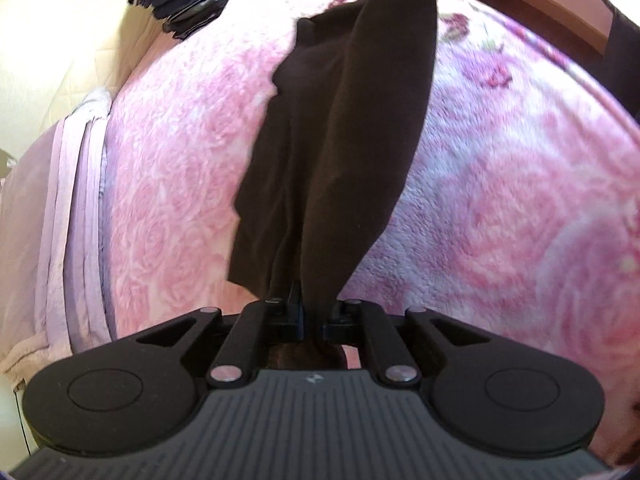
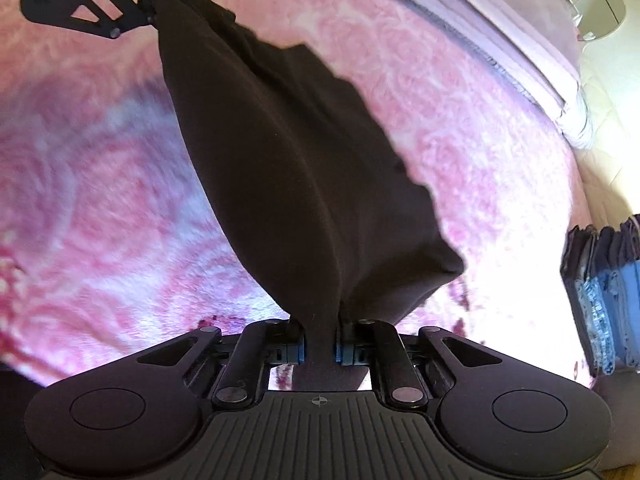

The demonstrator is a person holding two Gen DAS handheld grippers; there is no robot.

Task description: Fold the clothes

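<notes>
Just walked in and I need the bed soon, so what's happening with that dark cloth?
A person is folding clothes with a handheld gripper in each hand. The left gripper and the right gripper are each shut on an end of one dark brown garment, which hangs between them above the pink rose-patterned blanket. It is not laid down or folded yet. A stack of folded clothes sits at the edge of the bed.
</notes>
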